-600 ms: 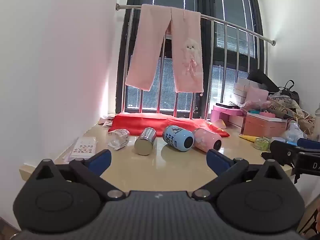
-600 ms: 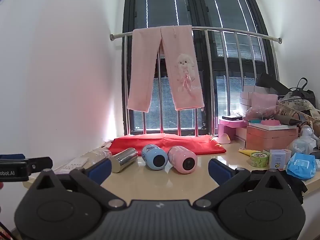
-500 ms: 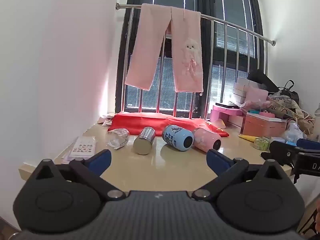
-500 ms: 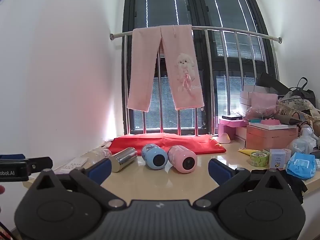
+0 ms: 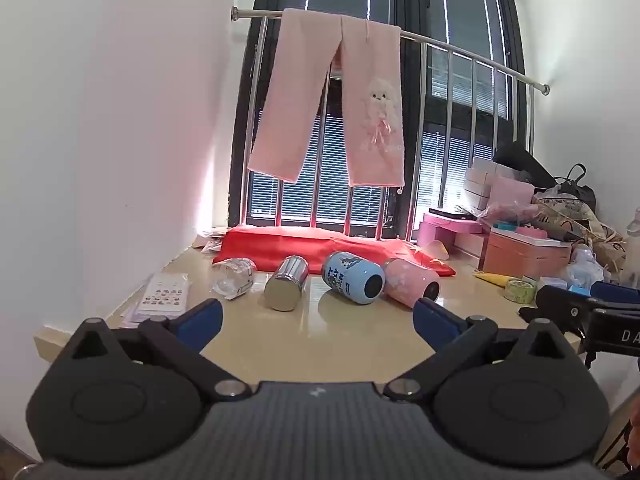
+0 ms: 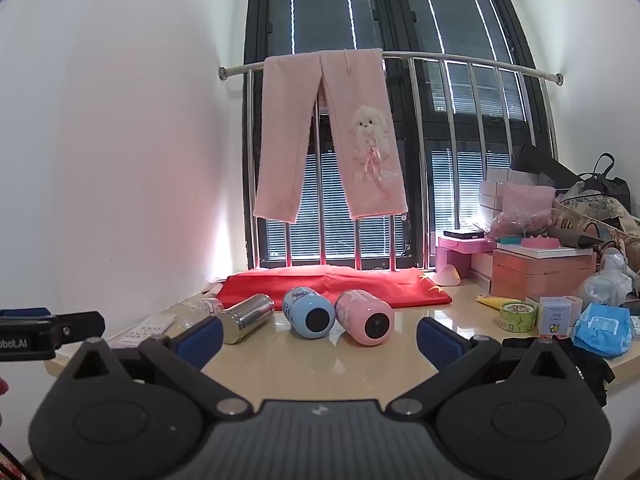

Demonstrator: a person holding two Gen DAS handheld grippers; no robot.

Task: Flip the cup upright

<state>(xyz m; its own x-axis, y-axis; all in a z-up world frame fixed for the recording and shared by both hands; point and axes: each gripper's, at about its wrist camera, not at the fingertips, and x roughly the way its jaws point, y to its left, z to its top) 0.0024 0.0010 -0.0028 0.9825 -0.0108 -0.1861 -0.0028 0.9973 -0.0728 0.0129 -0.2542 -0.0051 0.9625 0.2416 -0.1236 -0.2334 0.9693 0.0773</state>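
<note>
both grippers held level near the front edge of the table (image 6: 320,364), short of the cups, pointing toward the window. left gripper (image 5: 316,316) fingers spread wide, nothing between the blue pads (image 5: 200,318), touching nothing. right gripper (image 6: 320,334) same: fully spread, empty, pads (image 6: 436,338) clear of everything. each gripper shows at the edge of the other's view, left one at far left of the right wrist view, right one at far right of the left wrist view.

three cups lie on their sides in a row mid-table, just in front of the red cloth (image 6: 336,286). steel cup (image 5: 287,288) is leftmost, closed base toward the left camera. blue cup (image 6: 308,312) in the middle, pink cup (image 6: 364,317) on its right; those two look touching or nearly so, can't tell which. both dark round ends face the cameras; can't tell whether those are openings or caps. steel cup sits a bit apart from the blue one.

left of the steel cup: a clear plastic bottle (image 5: 234,278) on its side, and a sticker sheet (image 5: 166,294) near the left edge. surface is glossy beige stone. right side is cluttered: tape roll (image 6: 518,315), small box (image 6: 554,316), blue wipes pack (image 6: 604,328), pink boxes (image 6: 542,270), bags behind. pink pants (image 6: 332,140) hang over a steel railing (image 6: 480,60) in front of a dark-framed window. white walls both sides.
</note>
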